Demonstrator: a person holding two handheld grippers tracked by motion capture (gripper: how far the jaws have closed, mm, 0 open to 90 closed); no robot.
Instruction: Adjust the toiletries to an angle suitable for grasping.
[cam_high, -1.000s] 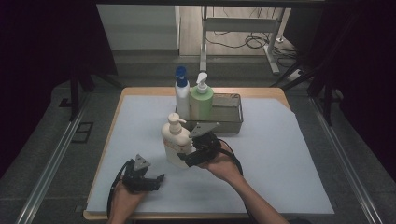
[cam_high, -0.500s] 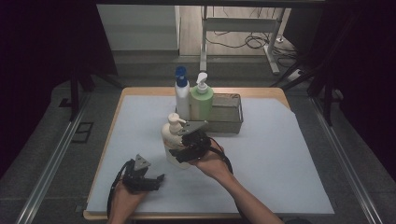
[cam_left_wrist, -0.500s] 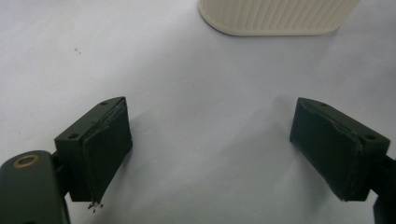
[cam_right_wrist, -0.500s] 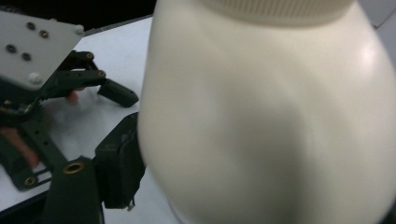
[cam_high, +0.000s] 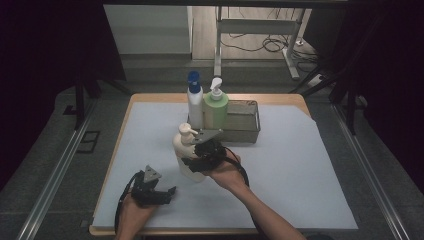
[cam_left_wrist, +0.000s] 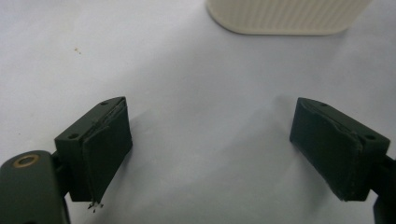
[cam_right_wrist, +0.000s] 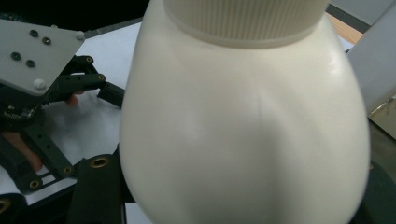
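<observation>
A cream pump bottle (cam_high: 184, 149) stands upright near the middle of the white table cover (cam_high: 310, 170). My right gripper (cam_high: 196, 161) reaches it from the right, its jaws clamped on the lower body. Seen from the right gripper view, the bottle (cam_right_wrist: 243, 107) bulges between the two jaws of my right gripper (cam_right_wrist: 243, 200). My left gripper (cam_high: 159, 193) rests low at the front left, apart from the bottle. In the left gripper view, my left gripper (cam_left_wrist: 210, 154) has its jaws spread wide over bare cover, with the ribbed bottle base (cam_left_wrist: 285, 16) ahead.
A white bottle with a blue cap (cam_high: 194, 100) and a green pump bottle (cam_high: 216, 107) stand behind, at the left end of a grey metal basket (cam_high: 247, 127). The table's wooden edge (cam_high: 150, 231) runs along the front. Dark floor and rails flank both sides.
My right gripper swung left from beside the cream bottle and closed around its lower body. The left gripper has stayed put.
</observation>
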